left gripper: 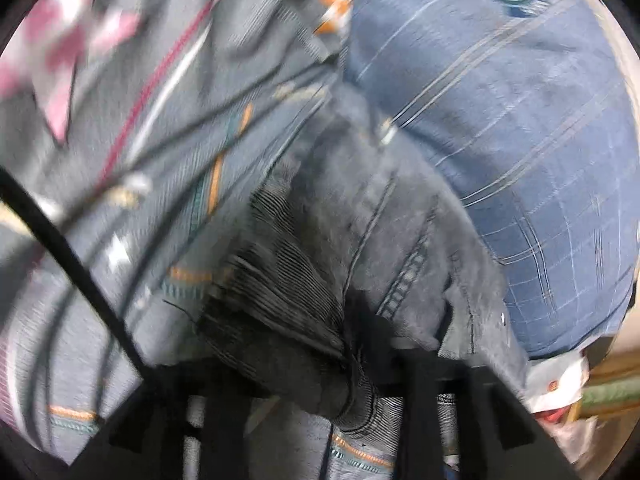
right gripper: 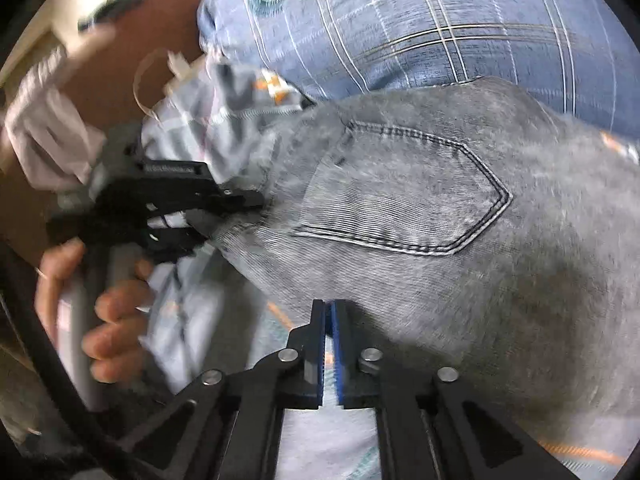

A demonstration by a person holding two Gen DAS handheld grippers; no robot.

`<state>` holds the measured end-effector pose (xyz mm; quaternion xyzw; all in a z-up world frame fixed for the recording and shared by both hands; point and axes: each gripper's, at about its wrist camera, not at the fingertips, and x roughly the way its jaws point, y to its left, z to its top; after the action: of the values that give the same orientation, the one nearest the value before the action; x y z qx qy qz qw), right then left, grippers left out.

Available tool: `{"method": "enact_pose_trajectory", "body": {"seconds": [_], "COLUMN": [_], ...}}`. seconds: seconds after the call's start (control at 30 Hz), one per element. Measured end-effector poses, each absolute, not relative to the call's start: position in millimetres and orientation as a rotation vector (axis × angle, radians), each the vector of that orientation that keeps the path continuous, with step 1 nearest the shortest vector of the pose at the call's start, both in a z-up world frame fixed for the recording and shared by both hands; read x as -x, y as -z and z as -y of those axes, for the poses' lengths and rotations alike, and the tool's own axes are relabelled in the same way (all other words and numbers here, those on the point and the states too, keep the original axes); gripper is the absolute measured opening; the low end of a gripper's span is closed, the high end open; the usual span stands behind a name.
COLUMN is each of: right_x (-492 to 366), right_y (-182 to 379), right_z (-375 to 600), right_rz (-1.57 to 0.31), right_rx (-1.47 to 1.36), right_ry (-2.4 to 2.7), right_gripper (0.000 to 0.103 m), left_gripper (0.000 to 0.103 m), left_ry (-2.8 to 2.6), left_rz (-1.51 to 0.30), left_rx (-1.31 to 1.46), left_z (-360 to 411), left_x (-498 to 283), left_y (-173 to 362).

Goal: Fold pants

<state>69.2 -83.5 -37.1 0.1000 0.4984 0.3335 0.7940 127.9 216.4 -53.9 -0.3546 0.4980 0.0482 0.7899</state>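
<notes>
Right gripper (right gripper: 330, 312), jaws pressed together, pins the jeans (right gripper: 440, 208) at six o'clock; left gripper (right gripper: 224, 216), jaws part-open, straddles their edge at nine o'clock, probably to square them.

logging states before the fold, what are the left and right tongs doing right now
left tongs: around the jeans edge, grip cannot be told
right tongs: closed, at the jeans edge, hold unclear

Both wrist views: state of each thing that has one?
grey jeans: bunched, not yet folded flat, back pocket facing up
left gripper: waist edge of the jeans between its fingers; grip unclear
right gripper: shut, nothing visibly between its fingers
blue plaid pillow: lying behind the jeans
</notes>
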Motion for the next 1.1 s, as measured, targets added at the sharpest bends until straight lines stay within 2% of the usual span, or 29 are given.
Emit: {"method": "enact_pose_trajectory", "body": {"seconds": [0.03, 0.07, 0.2, 0.27, 0.3, 0.33, 0.37, 0.4, 0.6, 0.7, 0.9, 1.1], "right_x": [-66.4, -63.8, -49.3, -52.4, -53.9, -55.8, -58.5, -57.6, -57.3, -53.0, -17.6, -13.1], "right_y": [28.9, 22.5, -11.2, -20.6, -24.2, -27.2, -29.1, -34.4, -30.8, -34.5, -40.6, -8.1], "right_z": [88.8, 93.1, 131.8, 158.8, 173.1, 187.5, 197.6, 216.4, 310.5, 353.4, 440.9, 505.7], "right_rz": [-1.062, -1.050, -0.991, -0.966, -0.949, -0.927, -0.906, -0.856, -0.751, -0.746, -0.599, -0.712], "right_rx": [-0.237, -0.238, -0.264, -0.320, -0.345, -0.363, -0.373, -0.397, -0.570, -0.619, -0.744, -0.895], "right_ry": [-0.735, -0.731, -0.689, -0.660, -0.643, -0.612, -0.578, -0.505, -0.286, -0.147, 0.063, 0.144], "right_gripper": [0.006, 0.006, 0.007, 0.017, 0.041, 0.078, 0.091, 0.096, 0.095, 0.095, 0.095, 0.092], "left_gripper": [0.077, 0.080, 0.080, 0.080, 0.080, 0.080, 0.080, 0.080, 0.081, 0.081, 0.081, 0.081], "left_ry": [-0.136, -0.161, -0.256, -0.258, -0.249, -0.230, -0.210, -0.168, 0.077, 0.201, 0.392, 0.689], "left_rz": [-1.038, -1.016, -0.935, -0.860, -0.814, -0.769, -0.744, -0.708, -0.664, -0.698, -0.689, -0.772], "left_rx": [0.719, 0.695, 0.580, 0.525, 0.475, 0.423, 0.392, 0.338, 0.065, 0.002, -0.059, -0.307], "left_z": [-215.2, -213.9, -212.9, -206.1, -196.5, -183.8, -176.3, -161.8, -58.8, -4.8, 102.7, 233.1], "left_x": [-125.5, -123.9, -119.6, -115.8, -112.0, -107.8, -103.1, -98.8, -80.9, -73.5, -73.7, -66.7], "left_y": [44.9, 39.7, 23.1, 9.8, 0.8, -8.0, -15.0, -22.4, -40.7, -38.7, -28.7, -7.9]}}
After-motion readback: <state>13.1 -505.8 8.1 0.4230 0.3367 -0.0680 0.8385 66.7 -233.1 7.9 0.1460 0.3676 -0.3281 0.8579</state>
